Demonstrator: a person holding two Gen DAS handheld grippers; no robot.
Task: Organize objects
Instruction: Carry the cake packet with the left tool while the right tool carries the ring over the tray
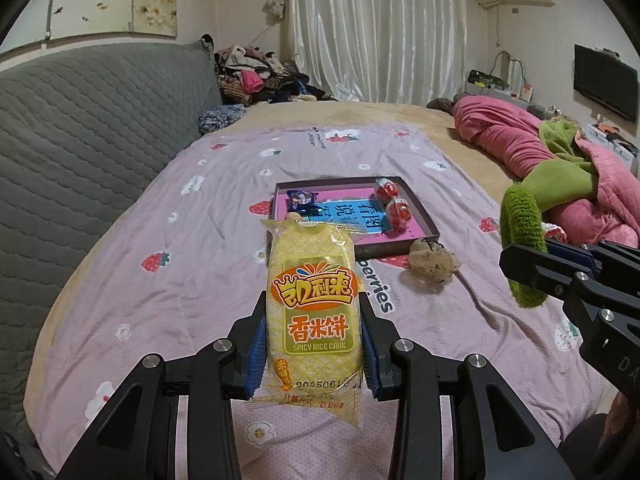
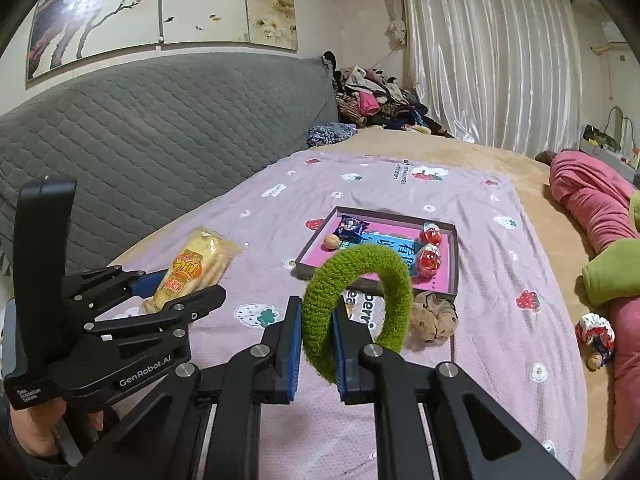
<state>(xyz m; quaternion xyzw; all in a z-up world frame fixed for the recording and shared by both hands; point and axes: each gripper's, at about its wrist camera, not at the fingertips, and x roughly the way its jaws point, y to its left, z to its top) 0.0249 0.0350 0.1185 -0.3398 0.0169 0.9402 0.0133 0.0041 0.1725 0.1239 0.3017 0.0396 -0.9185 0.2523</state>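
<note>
We've got the yellow plastic-wrapped rice cake packet [image 1: 314, 320] clamped in the left gripper [image 1: 314, 344], long axis toward 12 o'clock, straight at the shallow grey cardboard tray w/ pink floor [image 1: 416, 208] on the bed. Right gripper [image 2: 317, 344], jaws clenched on the green knitted ring [image 2: 360, 300], sits approx. as near; tray at its 12–1 o'clock.

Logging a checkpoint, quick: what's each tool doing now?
Left tool: closed on the rice cake packet.
Right tool: closed on the green ring.
</note>
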